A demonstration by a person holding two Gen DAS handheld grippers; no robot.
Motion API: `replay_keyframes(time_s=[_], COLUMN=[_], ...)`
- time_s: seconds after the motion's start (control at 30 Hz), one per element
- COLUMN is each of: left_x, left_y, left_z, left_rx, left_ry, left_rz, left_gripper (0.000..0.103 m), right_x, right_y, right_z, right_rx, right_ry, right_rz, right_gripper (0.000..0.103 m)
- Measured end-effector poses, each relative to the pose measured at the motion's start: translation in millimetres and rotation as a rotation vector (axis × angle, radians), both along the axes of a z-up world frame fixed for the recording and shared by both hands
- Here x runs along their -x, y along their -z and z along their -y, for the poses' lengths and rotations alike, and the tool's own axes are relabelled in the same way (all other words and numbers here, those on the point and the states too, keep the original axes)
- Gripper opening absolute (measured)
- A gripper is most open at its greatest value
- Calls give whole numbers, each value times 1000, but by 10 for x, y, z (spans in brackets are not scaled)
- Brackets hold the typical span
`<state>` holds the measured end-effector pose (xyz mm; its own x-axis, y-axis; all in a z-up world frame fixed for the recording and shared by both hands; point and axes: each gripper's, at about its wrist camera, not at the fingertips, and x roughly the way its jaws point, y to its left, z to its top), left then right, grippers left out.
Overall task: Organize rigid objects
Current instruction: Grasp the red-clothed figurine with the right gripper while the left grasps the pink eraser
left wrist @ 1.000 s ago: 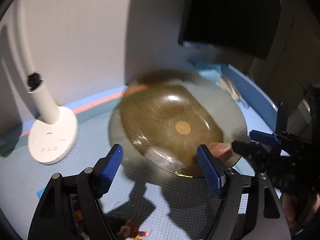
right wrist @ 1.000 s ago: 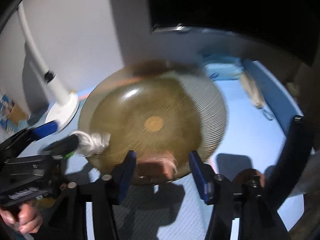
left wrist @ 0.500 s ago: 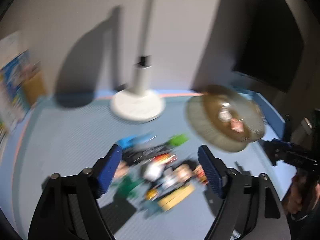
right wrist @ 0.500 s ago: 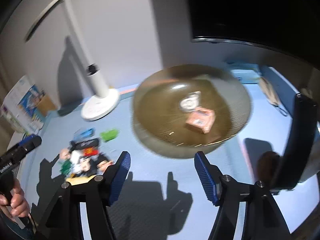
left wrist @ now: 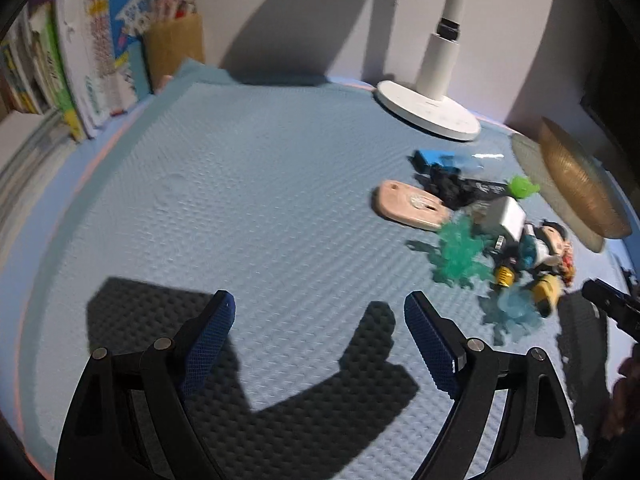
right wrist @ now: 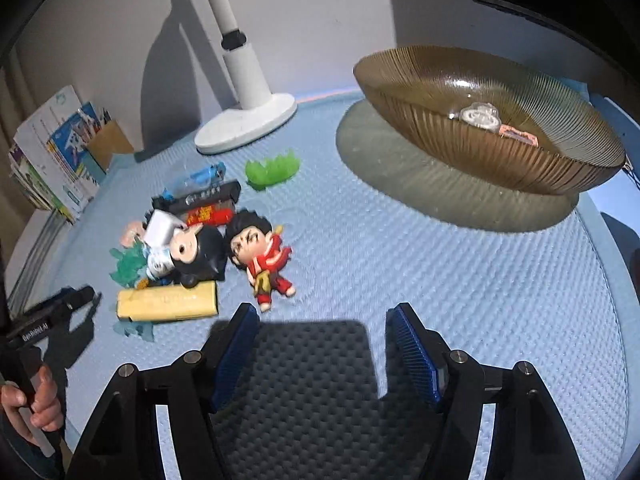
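toys [right wrist: 192,248] lie ahead-left of the right gripper [right wrist: 322,344]; both grippers' jaws gape empty; next, likely grab one for the bowl [right wrist: 488,120].

Left gripper [left wrist: 319,340] and right gripper [right wrist: 322,346] both gape, holding nothing.

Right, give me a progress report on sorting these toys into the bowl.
Done: two small items, a clear-wrapped piece and a pink one, lie in the amber bowl.
In hand: nothing. The left gripper and right gripper are both open and empty.
Left: the toy pile on the mat, including the red figure and yellow block.
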<state>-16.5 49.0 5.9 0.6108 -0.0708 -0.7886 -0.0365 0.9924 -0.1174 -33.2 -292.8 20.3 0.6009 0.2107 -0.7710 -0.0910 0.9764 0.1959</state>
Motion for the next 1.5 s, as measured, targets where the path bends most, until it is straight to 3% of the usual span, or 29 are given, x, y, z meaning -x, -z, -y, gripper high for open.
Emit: replay_keyframes(time_s=[0.03,0.43,0.57,0.73,0.87,0.93,1.0,1.2,1.33,1.43,1.5], left_x=[13,46,-66,-329,-595,-683,-703,-813,-885,-874,-793], left_y=[-9,35,32,-110,-24,29,7,5,36,16,-15], left_z=[14,104,138,209,369,445,455,339,290,336,374], left_rx=[-4,-62,-85,-135,-192,-183,-189,-80,-26,-8,45], left_ry=[6,16,35,62,111,135,117,119,117,149,204], left_rz=[11,-1,-42,-31,-68,-81,-48,-47,-44,-42,-42], left_gripper=[86,86,86,86,86,85,86,86,86,86,85], right_x=[-9,-11,-19,-127,-277,-352,-401,-500,-446,-410,-403], right_y=[7,29,18,-68,-134,-106,-64,48,33,29,29], right_z=[15,-56,-37,-67,-271,-391,-466,-538,-606,-647,-641], right_rx=[-5,16,1,-46,71,124,133,127,158,187,184], right_ry=[7,-26,-22,-56,-80,-109,-132,-144,-160,-168,-169], right_rz=[0,-2,-6,-53,-35,-35,-41,-33,7,26,31], right_gripper=[74,81,81,80,79,75,72,67,43,42,42])
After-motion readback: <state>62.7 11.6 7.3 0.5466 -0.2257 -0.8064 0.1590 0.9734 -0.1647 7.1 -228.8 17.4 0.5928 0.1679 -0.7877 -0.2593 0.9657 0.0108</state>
